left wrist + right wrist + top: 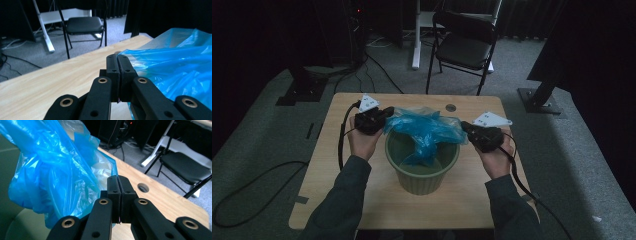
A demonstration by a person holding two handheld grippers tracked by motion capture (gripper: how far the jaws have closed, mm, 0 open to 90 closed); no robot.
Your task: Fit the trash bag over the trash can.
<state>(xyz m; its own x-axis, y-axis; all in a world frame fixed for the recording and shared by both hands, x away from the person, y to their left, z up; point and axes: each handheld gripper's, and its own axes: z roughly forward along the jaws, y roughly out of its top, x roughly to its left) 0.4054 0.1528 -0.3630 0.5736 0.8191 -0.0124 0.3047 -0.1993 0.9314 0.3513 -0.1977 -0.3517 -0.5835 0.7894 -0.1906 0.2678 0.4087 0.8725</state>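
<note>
Left hand-held gripper (388,114): jaws pinched together on the bag's (424,131) edge, at the bin's (422,172) far-left rim. In the left gripper view the blue film runs into the seam between the closed jaws (117,75). Right hand-held gripper (465,126): likewise clamped on the bag's opposite edge, at the bin's right rim; its own view shows the film meeting the closed jaws (117,197).

The bag hangs between the two, its middle sagging into the green bin, which stands mid-tabletop (362,200).

As we judge it, the step is spreading the bag's mouth over the rim. To do it well, we keep both pinches firm, draw the hands apart evenly, then lower each edge outside the rim, without jerking thin film.

Hard to make out: how much film each pinch holds; whether we hold one layer or both; the bag's bottom inside the bin; whether any edge already hooks the rim. The scene is dim.
</note>
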